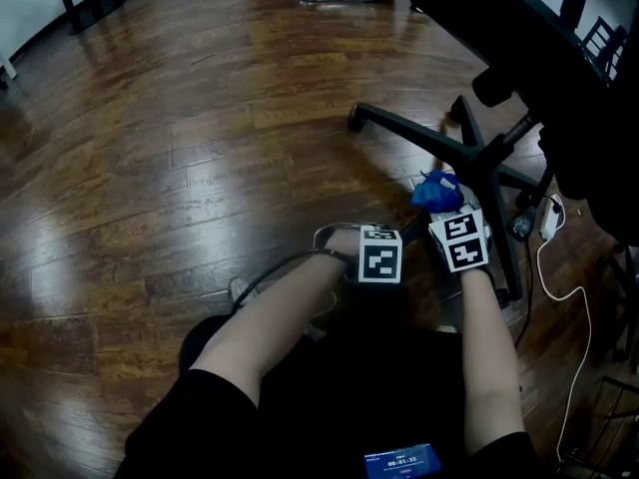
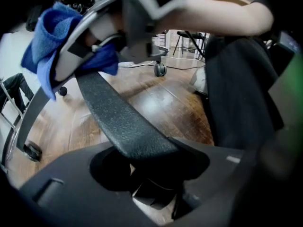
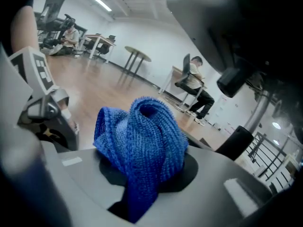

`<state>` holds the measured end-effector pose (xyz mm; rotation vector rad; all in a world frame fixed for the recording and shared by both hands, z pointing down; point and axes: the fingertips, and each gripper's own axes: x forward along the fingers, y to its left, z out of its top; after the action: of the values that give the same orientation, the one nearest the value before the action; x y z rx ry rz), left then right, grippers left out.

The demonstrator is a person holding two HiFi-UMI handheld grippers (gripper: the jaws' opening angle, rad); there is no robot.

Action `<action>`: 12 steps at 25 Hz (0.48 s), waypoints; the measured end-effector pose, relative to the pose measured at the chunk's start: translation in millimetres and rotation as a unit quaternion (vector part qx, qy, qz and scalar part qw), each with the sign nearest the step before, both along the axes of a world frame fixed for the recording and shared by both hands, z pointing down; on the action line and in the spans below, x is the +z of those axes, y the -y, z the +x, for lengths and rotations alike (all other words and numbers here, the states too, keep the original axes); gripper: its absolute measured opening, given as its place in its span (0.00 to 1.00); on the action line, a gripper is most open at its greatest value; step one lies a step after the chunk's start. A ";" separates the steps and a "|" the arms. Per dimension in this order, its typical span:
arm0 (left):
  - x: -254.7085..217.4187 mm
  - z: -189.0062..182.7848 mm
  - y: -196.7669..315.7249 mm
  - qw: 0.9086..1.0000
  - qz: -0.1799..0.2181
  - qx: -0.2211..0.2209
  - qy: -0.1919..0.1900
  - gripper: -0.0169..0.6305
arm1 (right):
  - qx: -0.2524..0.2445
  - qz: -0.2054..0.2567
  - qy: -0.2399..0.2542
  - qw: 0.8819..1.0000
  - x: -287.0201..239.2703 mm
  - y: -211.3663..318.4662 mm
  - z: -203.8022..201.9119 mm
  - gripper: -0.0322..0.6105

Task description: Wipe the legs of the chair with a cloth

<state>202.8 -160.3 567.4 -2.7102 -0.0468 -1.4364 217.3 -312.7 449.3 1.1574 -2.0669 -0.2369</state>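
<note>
While the left hand-held gripper [image 2: 147,169] clamped the leg [image 2: 118,122], the right hand-held gripper [image 3: 142,193] pinched the cloth [image 3: 142,136]. The cloth sat close over that leg, farther along its length beyond the left grip.

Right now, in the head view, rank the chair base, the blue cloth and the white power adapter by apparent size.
1. chair base
2. blue cloth
3. white power adapter
No close calls here.
</note>
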 end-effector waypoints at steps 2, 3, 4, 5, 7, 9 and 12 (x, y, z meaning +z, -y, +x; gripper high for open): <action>-0.3 0.7 -1.8 1.000 -0.002 0.008 -0.001 0.38 | 0.030 0.015 0.016 0.999 -9.4 14.6 15.7 0.19; -0.8 0.7 -1.9 1.000 -0.003 0.011 -0.003 0.38 | 0.037 0.018 0.016 0.999 -11.4 17.7 17.6 0.19; -1.2 0.1 -1.5 1.000 -0.003 0.013 -0.003 0.38 | 0.041 0.020 0.012 0.999 -11.6 18.9 16.9 0.19; -1.2 -0.9 -0.9 1.000 -0.003 0.013 -0.003 0.38 | 0.041 0.020 0.005 0.999 -10.5 18.9 14.9 0.19; -0.2 -2.2 0.3 1.000 -0.004 0.006 -0.001 0.38 | 0.036 0.017 -0.005 0.999 -7.1 15.3 10.3 0.18; 0.6 -1.4 1.6 1.000 -0.003 -0.006 0.001 0.38 | 0.024 0.012 -0.007 1.000 -3.9 6.9 6.5 0.18; 1.9 -1.9 1.9 1.000 -0.003 -0.017 0.003 0.38 | -0.008 -0.011 0.004 1.000 4.8 -17.8 -9.9 0.18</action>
<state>200.9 -162.3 569.3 -2.7238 -0.0064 -1.4566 207.4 -295.0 454.1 1.1300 -2.0822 -0.2173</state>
